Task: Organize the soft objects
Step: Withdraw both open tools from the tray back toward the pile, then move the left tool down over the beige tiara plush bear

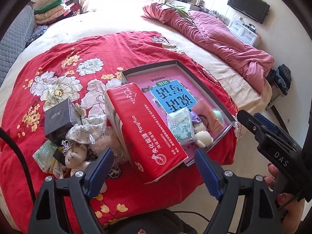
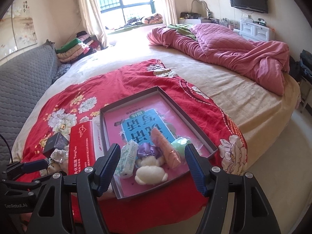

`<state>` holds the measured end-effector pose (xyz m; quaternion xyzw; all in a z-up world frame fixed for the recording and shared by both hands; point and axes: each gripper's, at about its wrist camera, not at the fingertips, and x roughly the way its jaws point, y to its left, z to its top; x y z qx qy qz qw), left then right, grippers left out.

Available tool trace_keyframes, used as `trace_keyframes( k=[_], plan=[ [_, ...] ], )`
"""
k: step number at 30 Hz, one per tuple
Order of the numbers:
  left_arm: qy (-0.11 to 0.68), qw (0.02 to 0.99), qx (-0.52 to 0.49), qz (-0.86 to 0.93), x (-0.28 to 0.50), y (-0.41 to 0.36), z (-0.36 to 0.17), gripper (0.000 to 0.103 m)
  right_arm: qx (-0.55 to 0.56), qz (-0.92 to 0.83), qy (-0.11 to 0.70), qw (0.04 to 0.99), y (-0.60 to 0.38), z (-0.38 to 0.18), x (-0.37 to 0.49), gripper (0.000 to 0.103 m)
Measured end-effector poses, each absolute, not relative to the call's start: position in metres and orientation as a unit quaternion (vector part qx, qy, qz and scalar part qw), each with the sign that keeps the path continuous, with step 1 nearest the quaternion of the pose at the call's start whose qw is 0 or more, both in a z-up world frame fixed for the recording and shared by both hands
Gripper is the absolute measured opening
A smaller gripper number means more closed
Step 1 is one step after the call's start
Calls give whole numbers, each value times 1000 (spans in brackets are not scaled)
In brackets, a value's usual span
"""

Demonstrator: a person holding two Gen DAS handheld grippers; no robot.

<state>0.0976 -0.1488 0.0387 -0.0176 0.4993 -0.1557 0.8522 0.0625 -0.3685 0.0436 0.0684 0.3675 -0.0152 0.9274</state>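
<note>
Soft objects left to sort, from the left wrist view: small teddy bear point(image 1: 75, 159), lace pouch point(image 1: 85, 130) and green tissue pack point(image 1: 43, 153) heaped on the red floral sheet point(image 1: 64, 66) beside a black box point(image 1: 59, 120), with the red tissue brick point(image 1: 146, 128) leaning on the rim of the shallow tray point(image 1: 175, 63); left gripper point(image 1: 153, 172) spread wide, nothing between its fingers, so best lowered squarely over the bear, clear of the hard box. From the right wrist view: right gripper point(image 2: 153, 168) likewise spread and empty above the tray point(image 2: 156, 88), where tissue pack point(image 2: 126, 159), plush toy point(image 2: 149, 168), pink roll point(image 2: 166, 150) and green sponge point(image 2: 180, 144) already lie; worth keeping free space near the far end for the rest.
</note>
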Motion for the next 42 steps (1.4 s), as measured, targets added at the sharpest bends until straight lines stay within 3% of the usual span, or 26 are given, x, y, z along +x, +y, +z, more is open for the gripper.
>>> trace_keyframes(
  k=[21, 42],
  plan=[
    [482, 870, -70, -72, 78, -36, 67, 84, 10, 69, 342, 937, -287, 82, 53, 70],
    [510, 855, -84, -47, 55, 14, 37, 84, -59, 134, 352, 924, -215, 73, 40, 70]
  ],
)
